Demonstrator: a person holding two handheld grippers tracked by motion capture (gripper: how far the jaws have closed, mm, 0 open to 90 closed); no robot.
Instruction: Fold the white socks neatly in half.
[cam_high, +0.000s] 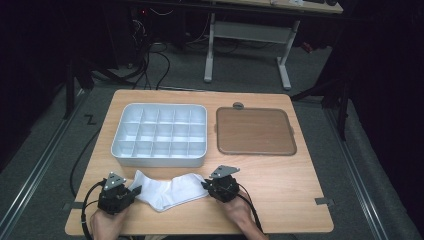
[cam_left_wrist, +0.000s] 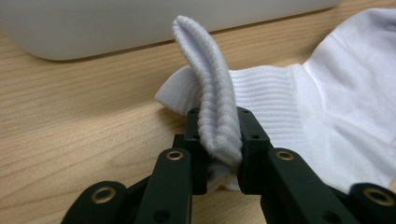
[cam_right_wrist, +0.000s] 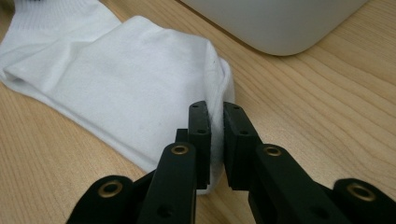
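In the high view, the person's hands are entering from the bottom edge, the left gripper and right gripper each pinching one end of the white sock lying on the table before the grey divided tray. In the left gripper view, the jaws are clamping the ribbed cuff, which is standing up folded. In the right gripper view, the jaws are squeezing only a thin edge of the toe end; I judge that bite could slip under tension.

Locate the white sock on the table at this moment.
In the high view the white sock lies at the table's near edge, just in front of the white compartment tray, stretched between the left gripper, pinching its ribbed cuff, and the right gripper, pinching its toe.
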